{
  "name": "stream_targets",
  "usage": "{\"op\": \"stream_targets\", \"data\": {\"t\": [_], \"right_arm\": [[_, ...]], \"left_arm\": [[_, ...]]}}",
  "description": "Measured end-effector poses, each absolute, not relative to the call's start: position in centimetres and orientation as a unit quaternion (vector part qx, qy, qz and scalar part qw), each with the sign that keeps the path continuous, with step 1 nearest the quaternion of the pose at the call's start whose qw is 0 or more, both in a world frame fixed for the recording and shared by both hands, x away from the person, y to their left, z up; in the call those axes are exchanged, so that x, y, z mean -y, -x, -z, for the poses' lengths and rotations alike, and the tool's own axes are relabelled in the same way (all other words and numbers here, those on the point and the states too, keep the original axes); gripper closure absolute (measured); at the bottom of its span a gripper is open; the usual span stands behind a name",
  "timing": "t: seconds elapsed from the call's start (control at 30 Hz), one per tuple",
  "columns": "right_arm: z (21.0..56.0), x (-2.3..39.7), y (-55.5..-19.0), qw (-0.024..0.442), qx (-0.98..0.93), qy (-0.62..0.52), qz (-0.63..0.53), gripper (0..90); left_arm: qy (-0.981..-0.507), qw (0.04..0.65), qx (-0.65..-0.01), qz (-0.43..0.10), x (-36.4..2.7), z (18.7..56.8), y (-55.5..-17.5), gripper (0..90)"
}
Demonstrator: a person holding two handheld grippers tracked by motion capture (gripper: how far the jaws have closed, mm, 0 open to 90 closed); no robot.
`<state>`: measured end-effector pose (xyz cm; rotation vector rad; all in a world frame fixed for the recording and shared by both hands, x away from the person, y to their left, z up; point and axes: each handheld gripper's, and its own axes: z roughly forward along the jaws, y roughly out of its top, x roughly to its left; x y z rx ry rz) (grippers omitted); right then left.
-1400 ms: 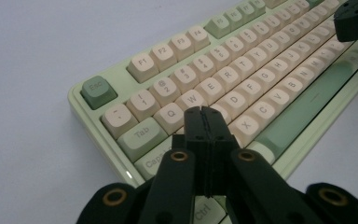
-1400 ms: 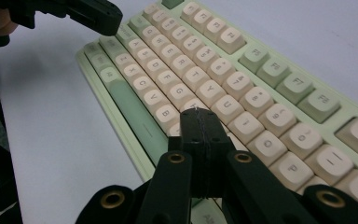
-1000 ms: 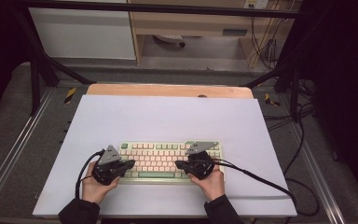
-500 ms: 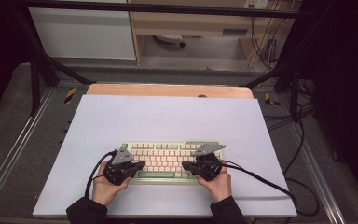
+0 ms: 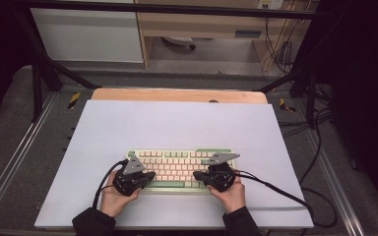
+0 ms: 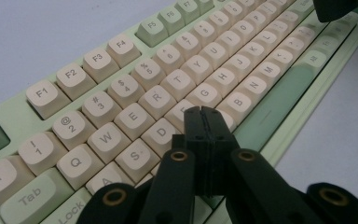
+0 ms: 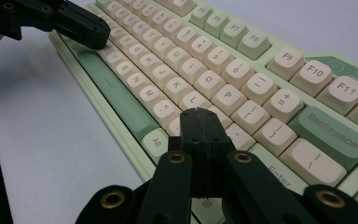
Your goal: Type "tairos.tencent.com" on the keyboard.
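A green keyboard [image 5: 177, 168] with cream keys lies on the white table [image 5: 177, 123], on the near side and close to the middle. The person has a gripper in each hand and uses them like two poking fingers to press the keys.

The left gripper [image 6: 204, 114] is squeezed tight, with nothing between its jaws. Its tip sits over the left part of the keyboard, near the F key and the G key [image 6: 204, 93], just above the long green space bar [image 6: 279, 100]. I cannot tell if it is touching a key.

The right gripper [image 7: 200, 116] is squeezed tight too, and it holds nothing. Its tip hangs over the right part of the keyboard, near the L key [image 7: 192, 101] and not far from the green Backspace key [image 7: 328, 130]. In this view, the left gripper shows as a dark shape at the far end of the space bar.

To press a key well, I think it helps to keep the jaws pinched into one small point. Aim that point at the middle of one key, so it does not slip onto the key next to it. Push straight down softly, then lift straight up. Move one hand at a time, and keep the cables [image 5: 270, 189] off the keys.
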<state>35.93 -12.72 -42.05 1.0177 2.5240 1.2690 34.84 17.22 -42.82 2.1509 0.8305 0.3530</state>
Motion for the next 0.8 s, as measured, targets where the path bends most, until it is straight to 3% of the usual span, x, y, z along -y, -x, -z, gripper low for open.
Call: {"op": "stream_targets", "data": {"t": [0.8], "right_arm": [[42.13,12.71,-35.89,0.07,-0.839,-0.339,-0.42,90.0]], "left_arm": [[-0.848,0.394,-0.325,-0.142,-17.28,42.87,-34.69,89.7]]}}
